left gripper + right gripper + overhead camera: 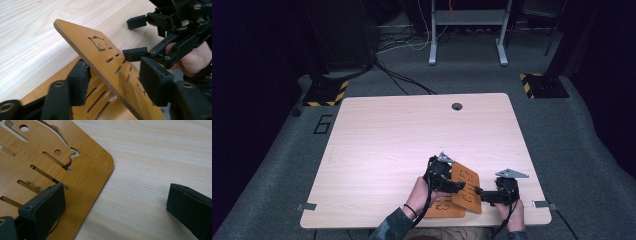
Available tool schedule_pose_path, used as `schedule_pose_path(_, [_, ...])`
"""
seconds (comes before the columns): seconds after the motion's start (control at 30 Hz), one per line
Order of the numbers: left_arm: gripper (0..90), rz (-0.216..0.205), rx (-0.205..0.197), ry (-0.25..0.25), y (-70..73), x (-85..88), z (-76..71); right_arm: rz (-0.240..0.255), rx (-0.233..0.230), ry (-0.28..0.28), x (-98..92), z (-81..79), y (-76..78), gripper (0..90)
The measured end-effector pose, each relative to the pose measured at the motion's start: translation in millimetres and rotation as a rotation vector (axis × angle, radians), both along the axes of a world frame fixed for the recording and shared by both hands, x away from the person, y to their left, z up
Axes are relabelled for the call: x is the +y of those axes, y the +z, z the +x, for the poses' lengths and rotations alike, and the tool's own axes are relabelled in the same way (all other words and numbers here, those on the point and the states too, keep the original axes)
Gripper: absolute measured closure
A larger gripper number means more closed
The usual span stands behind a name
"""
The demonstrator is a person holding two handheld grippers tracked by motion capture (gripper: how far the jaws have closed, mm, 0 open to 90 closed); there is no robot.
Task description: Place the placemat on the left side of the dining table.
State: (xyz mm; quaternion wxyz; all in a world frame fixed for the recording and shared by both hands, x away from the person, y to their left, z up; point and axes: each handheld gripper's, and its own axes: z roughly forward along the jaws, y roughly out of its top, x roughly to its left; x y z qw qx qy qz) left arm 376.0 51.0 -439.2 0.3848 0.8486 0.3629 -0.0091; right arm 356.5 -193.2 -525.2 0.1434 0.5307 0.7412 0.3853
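Observation:
Two orange wooden boards with slots and cut-out shapes lie near the table's front edge. The upper board is raised at a tilt, with my left gripper shut on its edge, one jaw on each face. The lower board lies flat on the table beneath it. My right gripper is open at the right side of the boards. One of its jaws is over a slotted board and the other over bare table. The right gripper also shows open across the tilted board.
The light wooden table has a cable hole near its far edge and metal clips at the front corners. Grey floor surrounds it, with a desk frame and yellow-black marked bases beyond.

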Motion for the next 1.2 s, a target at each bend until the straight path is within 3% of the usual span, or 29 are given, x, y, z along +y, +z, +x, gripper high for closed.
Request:
schedule_pose_path(0.23, [52.8,0.011,-0.012,-0.041,2.5,-10.1,1.8,0.007,0.0,-0.012,-3.4,-0.1,0.1,3.3])
schedule_pose_path(0.3, [56.1,0.018,-0.014,-0.046,2.6,-13.2,1.7,-0.047,-0.014,-0.033,-1.9,-1.2,0.2,5.5])
schedule_pose_path(0.33, [57.5,0.026,-0.015,-0.055,3.2,-14.1,1.9,-0.052,-0.016,-0.033,-1.8,-1.2,0.1,5.6])
schedule_pose_path(0.7, [68.1,0.052,-0.025,-0.063,3.0,-22.5,10.0,-0.039,-0.016,-0.056,-3.9,-1.1,0.1,5.7])
schedule_pose_path(0.93, [71.2,0.005,0.037,-0.082,-2.2,-27.1,24.6,-0.058,-0.013,-0.13,-10.4,-2.8,0.2,5.8])
schedule_pose_path(1.0, [71.9,-0.005,0.039,-0.09,-2.9,-29.3,26.7,-0.059,-0.015,-0.132,-13.3,-3.5,0.1,5.9])
schedule_pose_path(1.2, [74.0,-0.034,0.055,-0.111,-4.0,-33.7,30.6,-0.081,-0.063,-0.153,-19.7,-7.6,0.3,6.4])
